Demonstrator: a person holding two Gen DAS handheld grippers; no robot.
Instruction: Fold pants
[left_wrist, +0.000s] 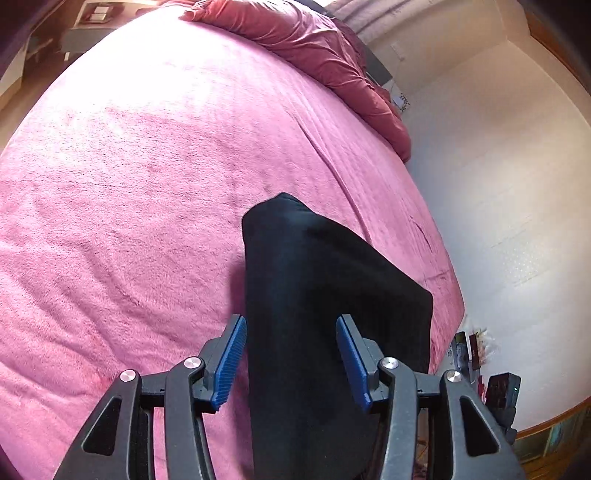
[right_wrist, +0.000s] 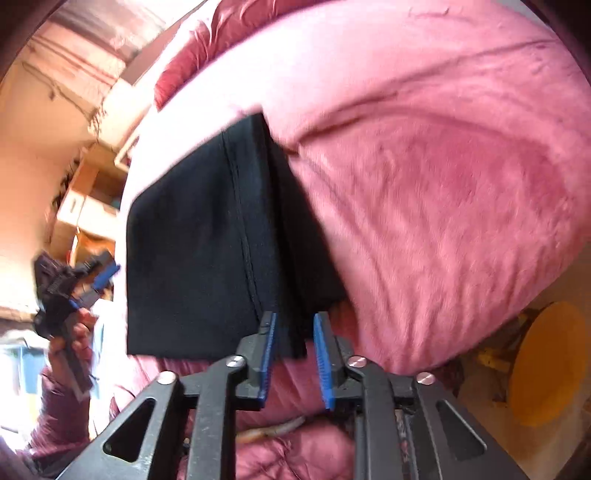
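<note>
The black pants (left_wrist: 314, 295) lie folded into a compact stack on the pink bedspread (left_wrist: 129, 184), near its edge. My left gripper (left_wrist: 291, 354) is open, its blue pads either side of the stack's near end without pinching it. In the right wrist view the pants (right_wrist: 207, 240) show a seam down the top layer. My right gripper (right_wrist: 294, 354) is open with a narrow gap around the stack's near corner. The left gripper (right_wrist: 74, 291) also shows there, held in a hand at the far left.
A crumpled dark red duvet (left_wrist: 325, 62) lies at the head of the bed. A white wall (left_wrist: 498, 203) runs along the bed's right side. A yellow round stool (right_wrist: 546, 365) stands by the bed. Wooden shelves (right_wrist: 88, 199) stand beyond.
</note>
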